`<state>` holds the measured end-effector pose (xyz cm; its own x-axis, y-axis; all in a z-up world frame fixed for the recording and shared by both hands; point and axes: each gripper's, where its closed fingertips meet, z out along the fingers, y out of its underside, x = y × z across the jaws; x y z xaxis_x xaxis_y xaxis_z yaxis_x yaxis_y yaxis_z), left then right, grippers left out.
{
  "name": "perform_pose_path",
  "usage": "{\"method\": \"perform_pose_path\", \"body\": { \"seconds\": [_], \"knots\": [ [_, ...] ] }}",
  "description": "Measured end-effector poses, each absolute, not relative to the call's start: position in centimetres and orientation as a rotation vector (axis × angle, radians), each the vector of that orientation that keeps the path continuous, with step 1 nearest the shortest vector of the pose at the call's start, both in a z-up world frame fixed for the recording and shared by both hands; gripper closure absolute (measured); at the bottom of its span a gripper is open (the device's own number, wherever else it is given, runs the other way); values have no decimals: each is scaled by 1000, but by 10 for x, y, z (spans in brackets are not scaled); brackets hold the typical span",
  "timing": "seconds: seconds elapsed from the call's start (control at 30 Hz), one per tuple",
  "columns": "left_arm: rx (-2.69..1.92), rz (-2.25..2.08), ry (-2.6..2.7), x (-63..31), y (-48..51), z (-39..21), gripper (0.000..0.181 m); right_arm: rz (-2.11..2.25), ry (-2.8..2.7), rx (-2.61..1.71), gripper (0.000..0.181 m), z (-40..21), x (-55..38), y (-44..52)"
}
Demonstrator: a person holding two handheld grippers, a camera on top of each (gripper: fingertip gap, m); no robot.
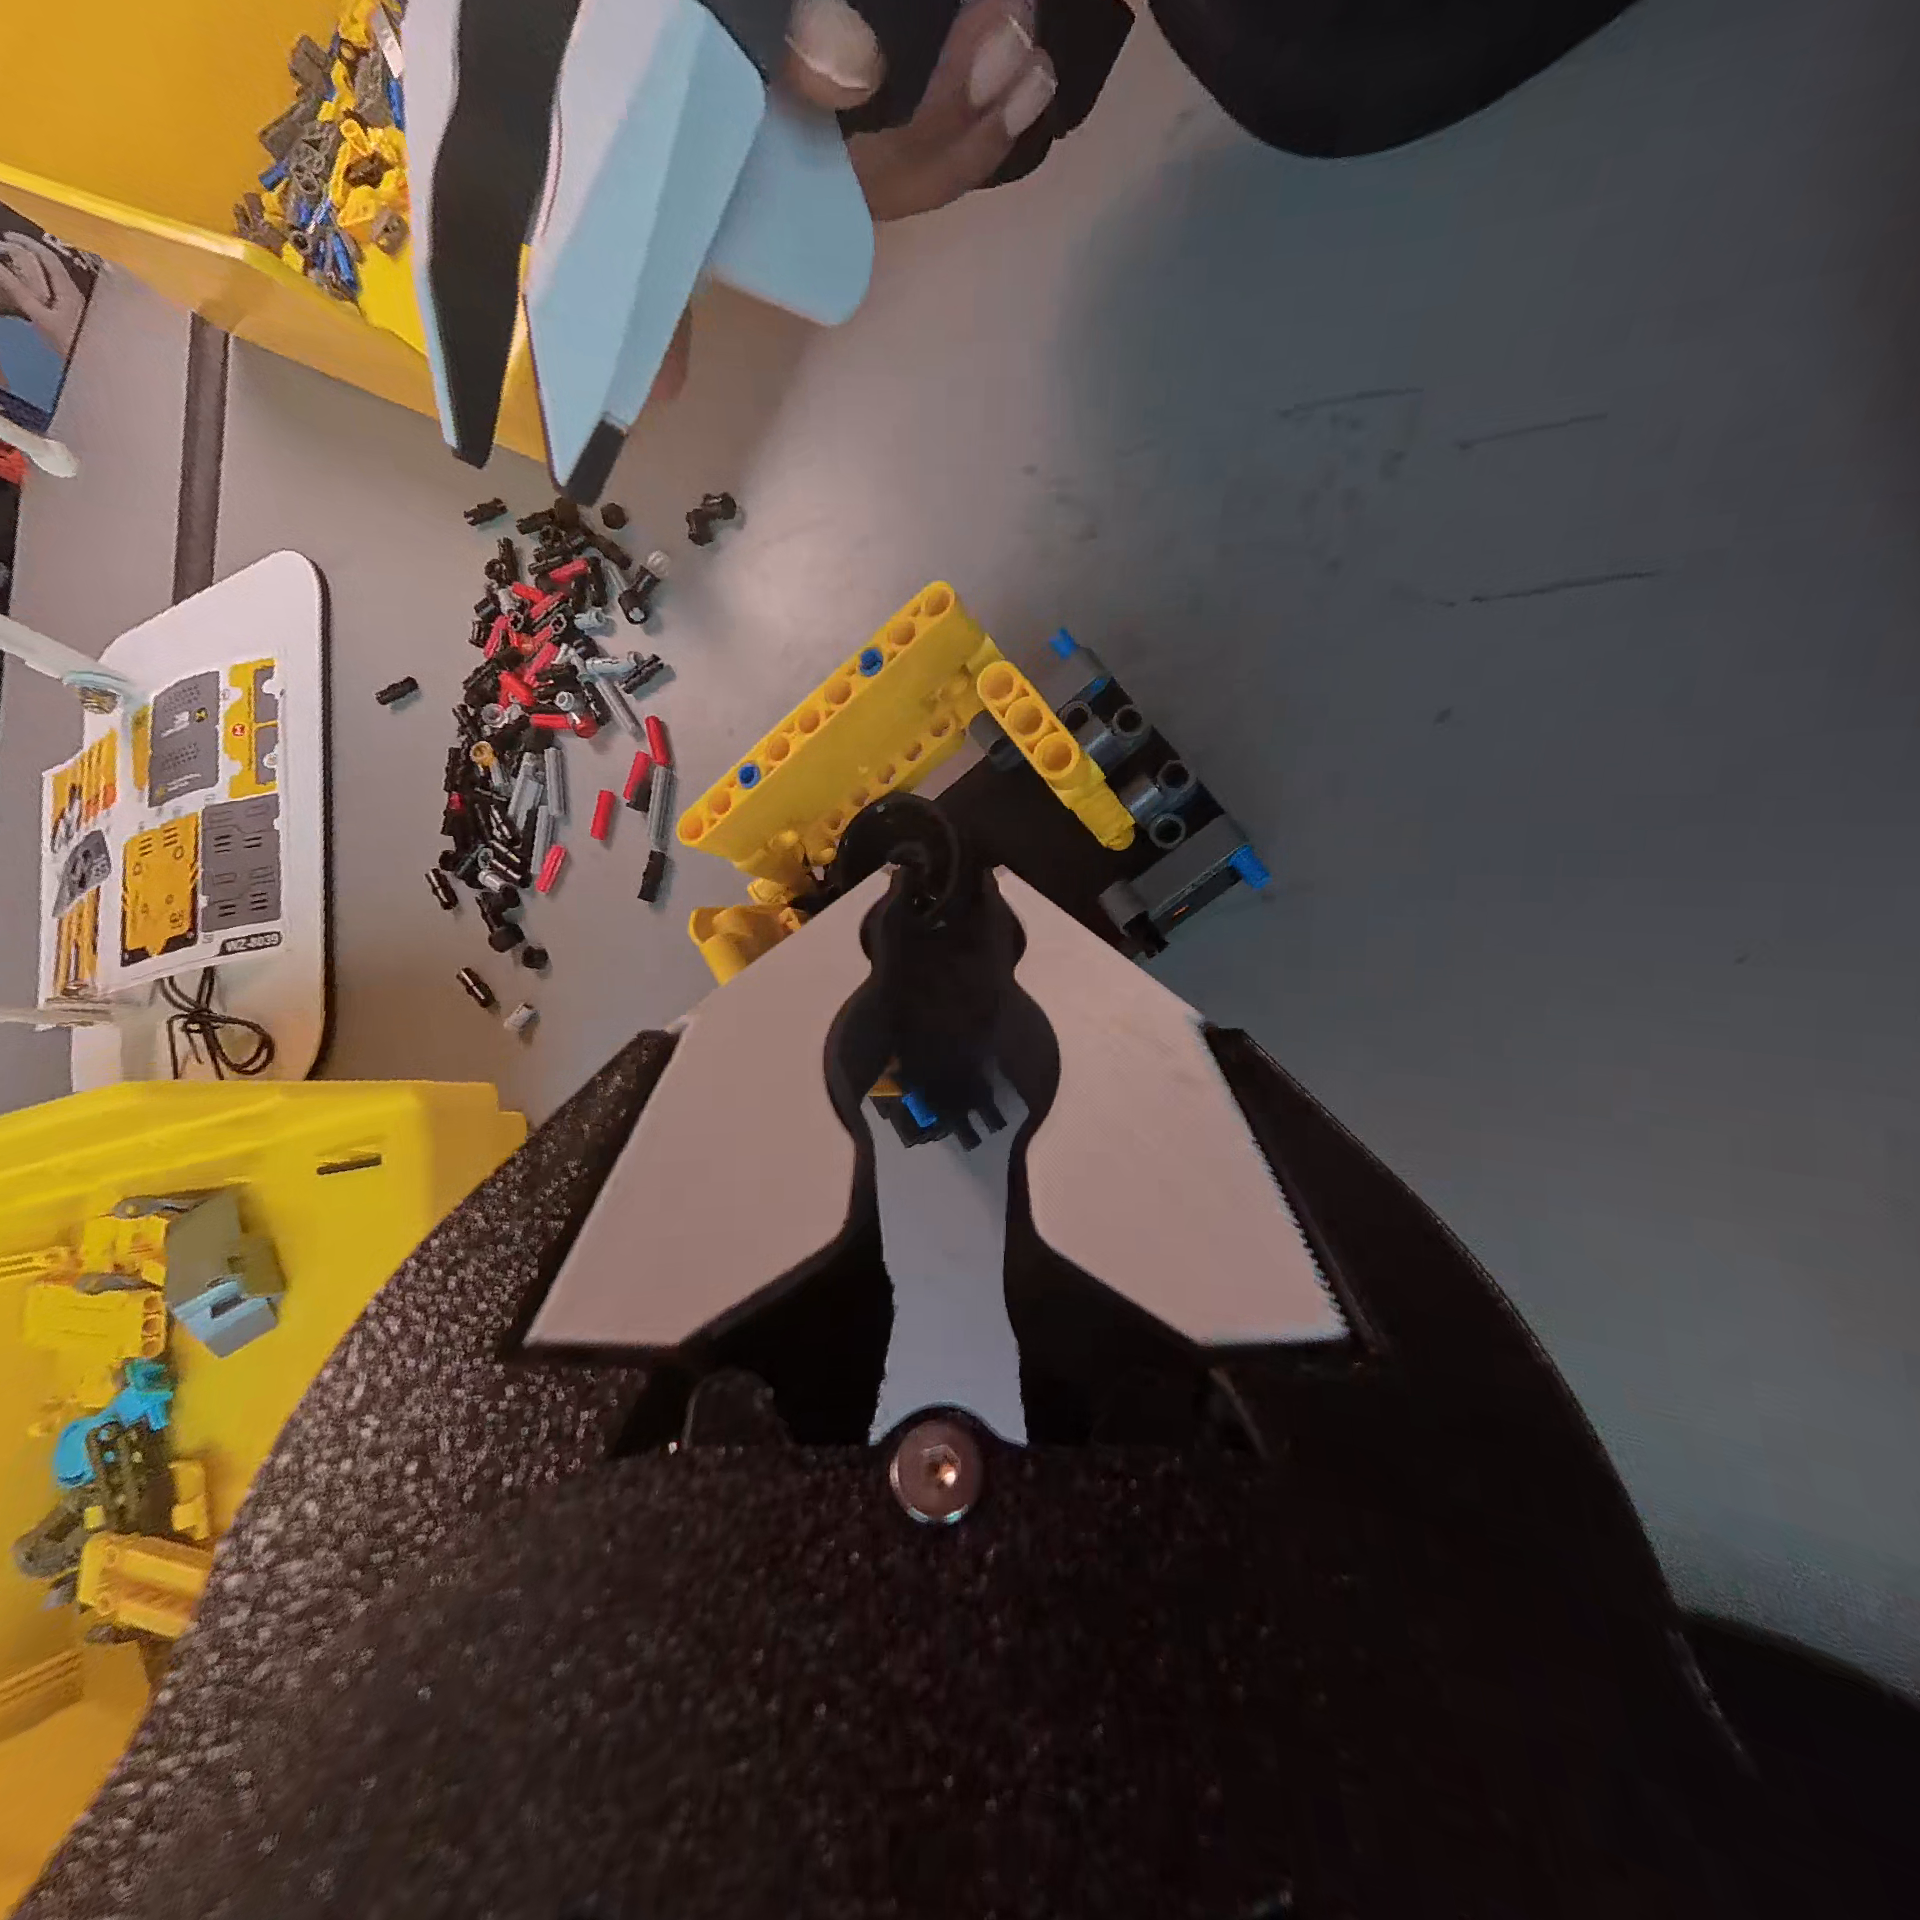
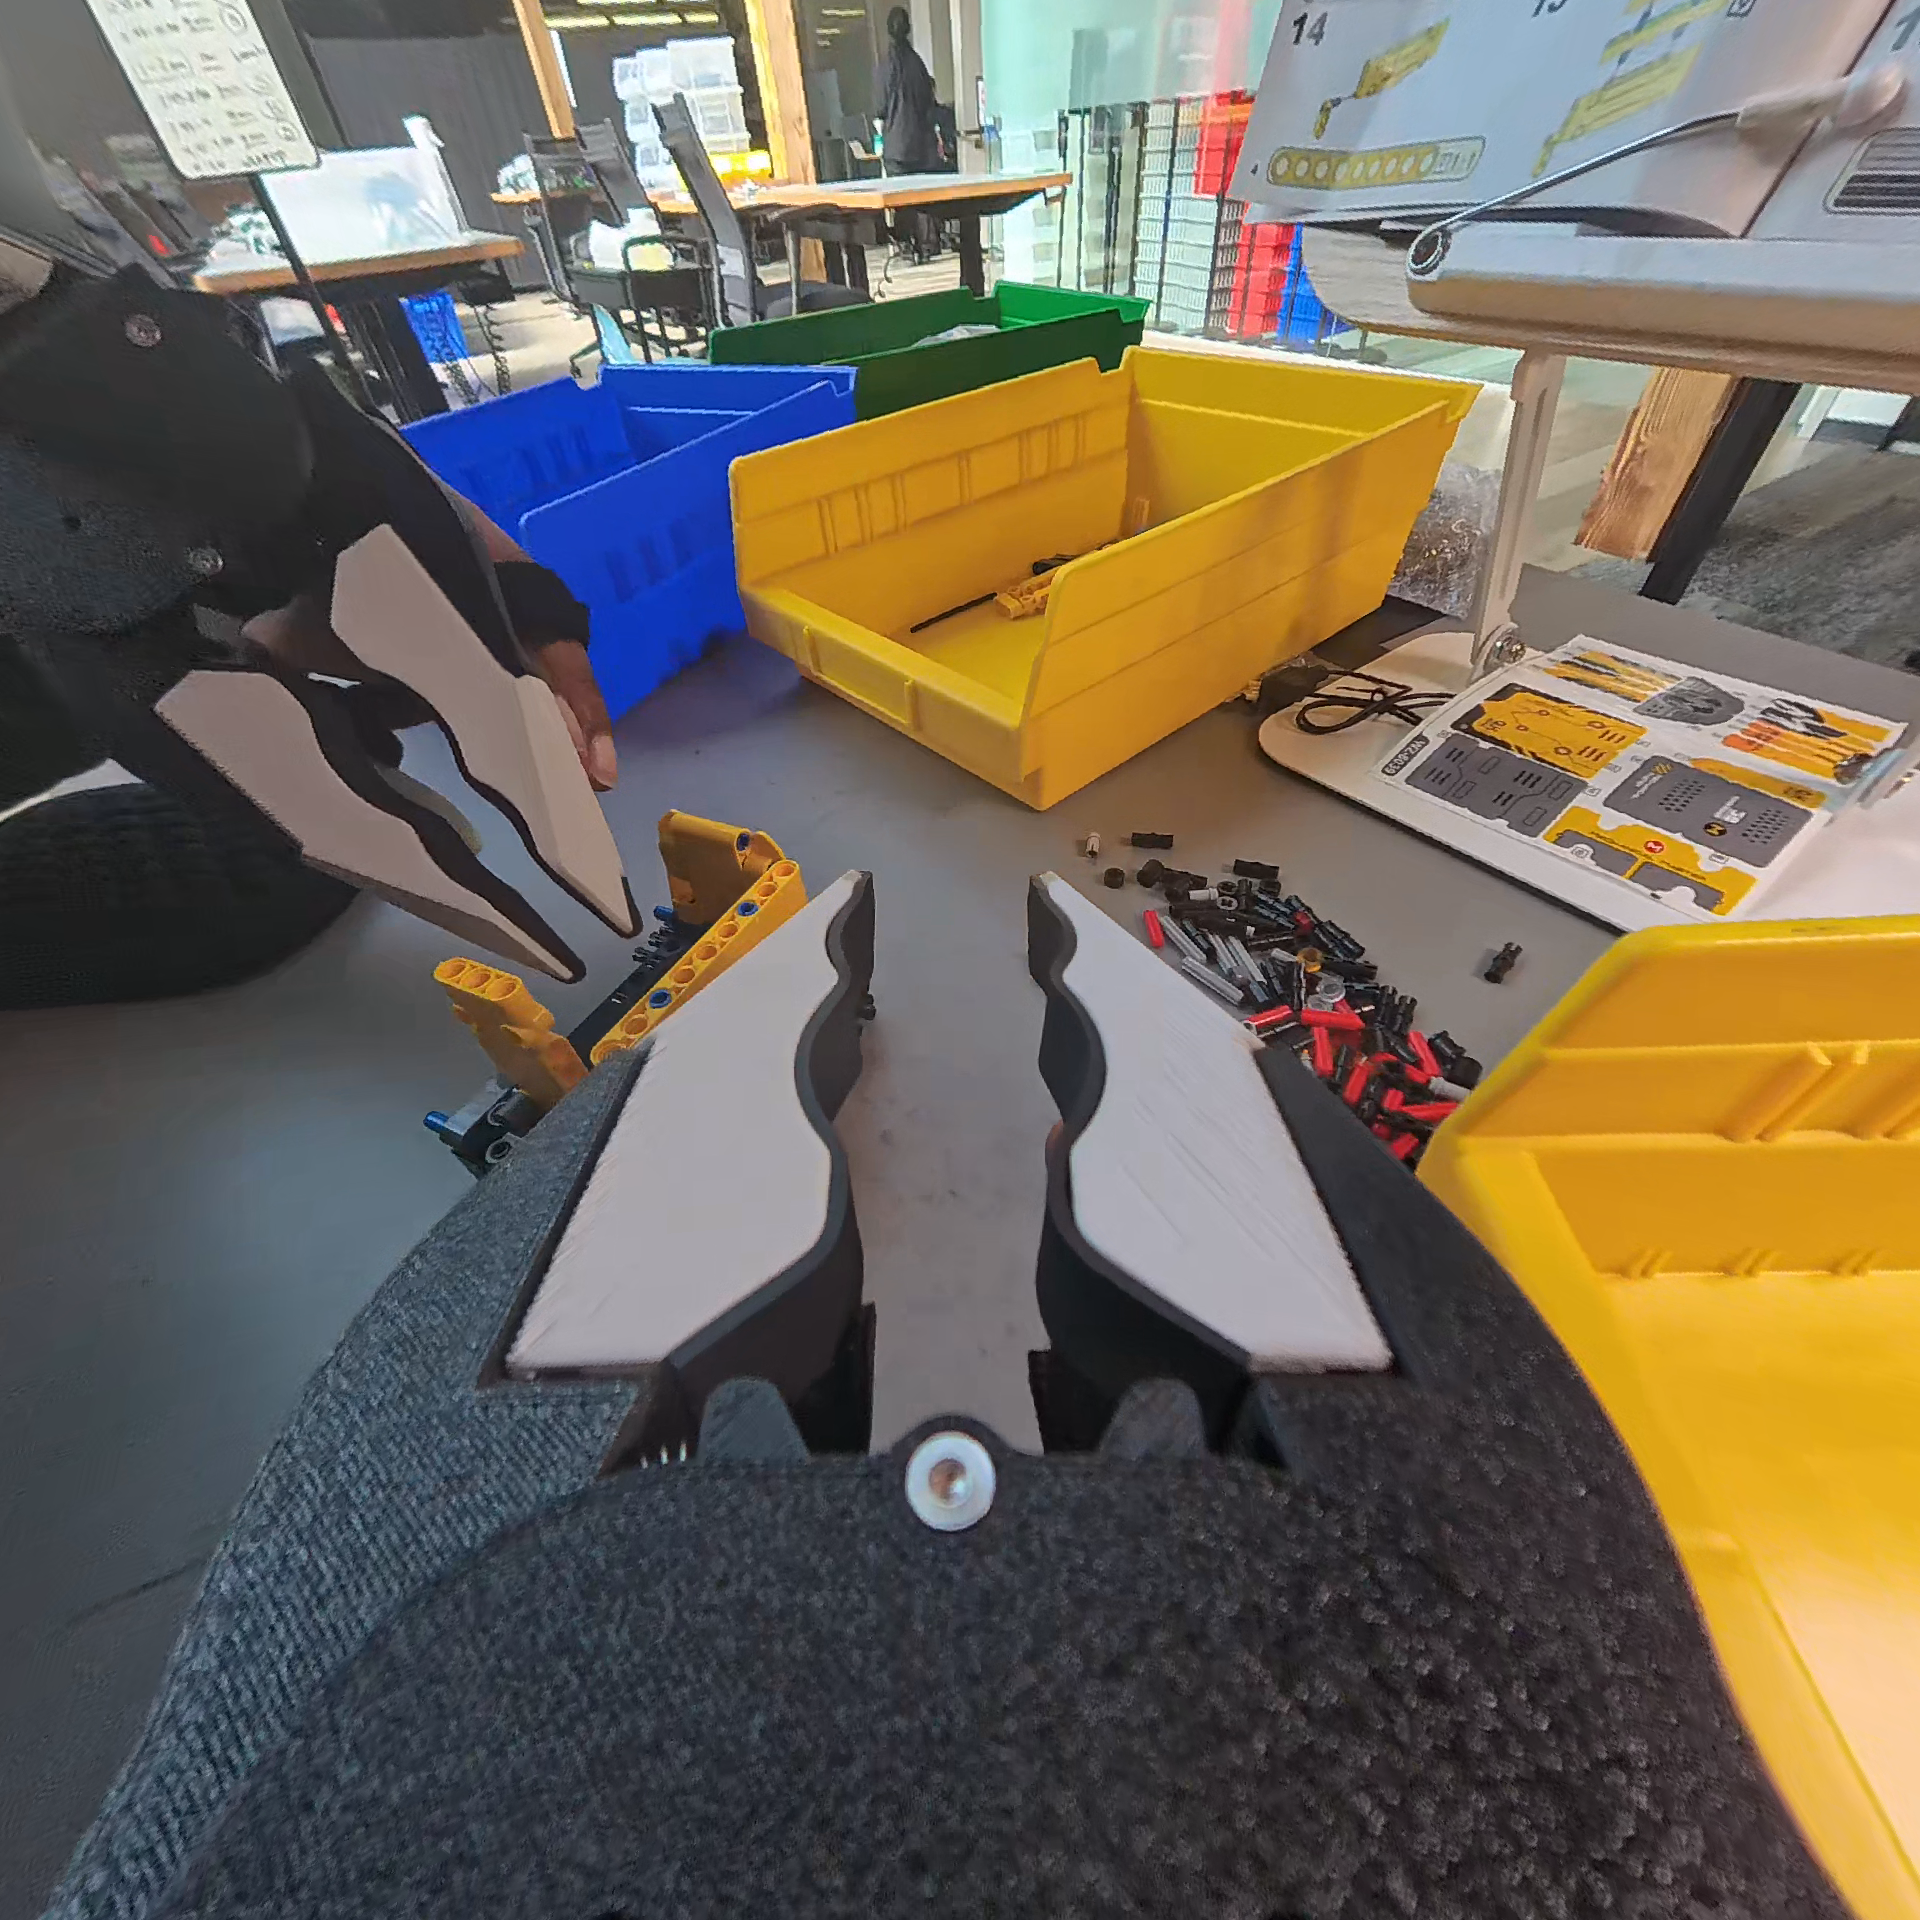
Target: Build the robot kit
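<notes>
Meanwhile, left tool pinches a small black part beside the yellow beam assembly; right tool spread.

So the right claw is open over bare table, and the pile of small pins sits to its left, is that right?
Not quite. In the right wrist view the right claw is open over bare table, but the pile of small pins sits to its right, not its left. The yellow beam assembly is on its left.
</notes>
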<state>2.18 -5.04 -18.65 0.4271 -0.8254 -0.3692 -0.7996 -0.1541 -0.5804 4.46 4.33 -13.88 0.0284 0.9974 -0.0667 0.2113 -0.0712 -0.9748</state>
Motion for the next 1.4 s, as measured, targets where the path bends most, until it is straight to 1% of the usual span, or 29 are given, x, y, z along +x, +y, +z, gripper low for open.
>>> {"method": "perform_pose_path", "body": {
  "seconds": [0.17,0.23,0.43,0.53,0.63,0.7,0.77,0.8,0.87,1.0,1.1,1.2,1.3,1.4],
  "knots": [
    [-1960,119,1477,17,-41,-205,171,1127,-1304,-1455,153,-140,47,48],
    [-1948,158,1475,17,-38,-209,174,1129,-1311,-1477,153,-144,46,48],
    [-1895,113,1346,17,-35,-194,179,1107,-1327,-1521,154,-154,45,50],
    [-1867,-7,1216,13,-49,-171,179,1110,-1313,-1524,154,-152,46,52],
    [-1835,-89,996,-12,-69,-131,179,1122,-1299,-1536,154,-151,47,53],
    [-1825,-73,799,-51,-84,-98,178,1131,-1294,-1541,154,-150,47,54],
    [-1829,-14,534,-110,-102,-66,178,1137,-1292,-1544,154,-151,47,53],
    [-1871,-9,399,-142,-113,-59,178,1139,-1291,-1547,154,-151,47,53],
    [-1982,3,108,-206,-134,-63,178,1147,-1289,-1551,154,-151,46,53],
    [-2165,111,-208,-285,-159,-107,178,1146,-1293,-1557,154,-153,46,52],
    [-2248,137,-282,-304,-158,-135,178,1126,-1288,-1567,154,-156,47,56],
    [-2287,216,-303,-315,-151,-152,178,1124,-1269,-1593,154,-160,48,60],
    [-2293,267,-306,-320,-143,-158,174,1143,-1242,-1621,154,-161,50,64],
    [-2250,295,-308,-323,-136,-152,169,1172,-1222,-1631,154,-160,50,66]
  ]
}}
